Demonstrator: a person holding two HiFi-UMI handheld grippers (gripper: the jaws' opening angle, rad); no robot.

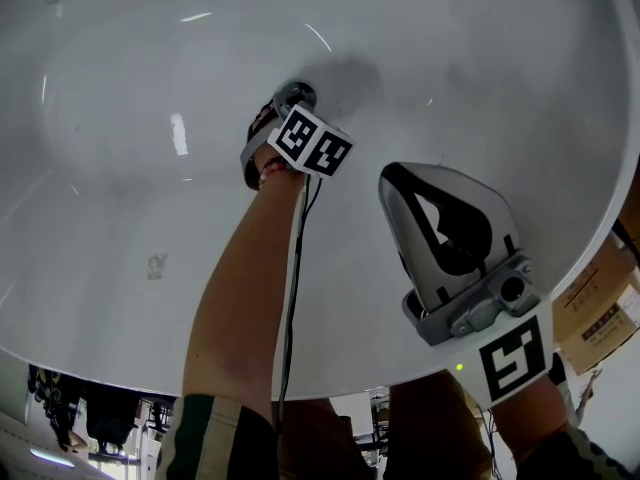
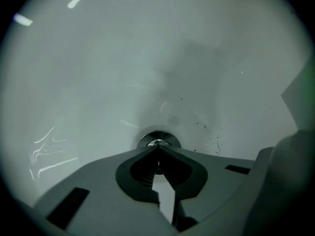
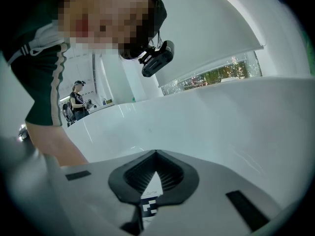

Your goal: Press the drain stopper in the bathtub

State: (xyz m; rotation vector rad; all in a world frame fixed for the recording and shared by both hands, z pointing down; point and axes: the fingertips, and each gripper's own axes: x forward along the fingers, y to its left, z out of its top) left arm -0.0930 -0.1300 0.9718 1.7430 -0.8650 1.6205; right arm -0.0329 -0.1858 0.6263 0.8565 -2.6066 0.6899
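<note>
1. The left gripper (image 2: 158, 150) is down at the bottom of the bathtub (image 1: 120, 218). Its jaws are together with nothing between them, so the approach looks complete.
2. The drain stopper (image 2: 158, 141) sits right at the tips of those jaws, just beyond them. The tips seem to touch it, but I cannot tell whether it is pushed down.
3. The right gripper (image 3: 156, 152) has its jaws together and empty. It hangs well apart from the drain and points at the tub wall.
4. What is probably left is the firm push itself, then lifting clear.

cardboard boxes (image 1: 600, 303): far R edge, stacked, w/ labels | bystander (image 3: 78, 100): bkgd, standing, dark top
</note>
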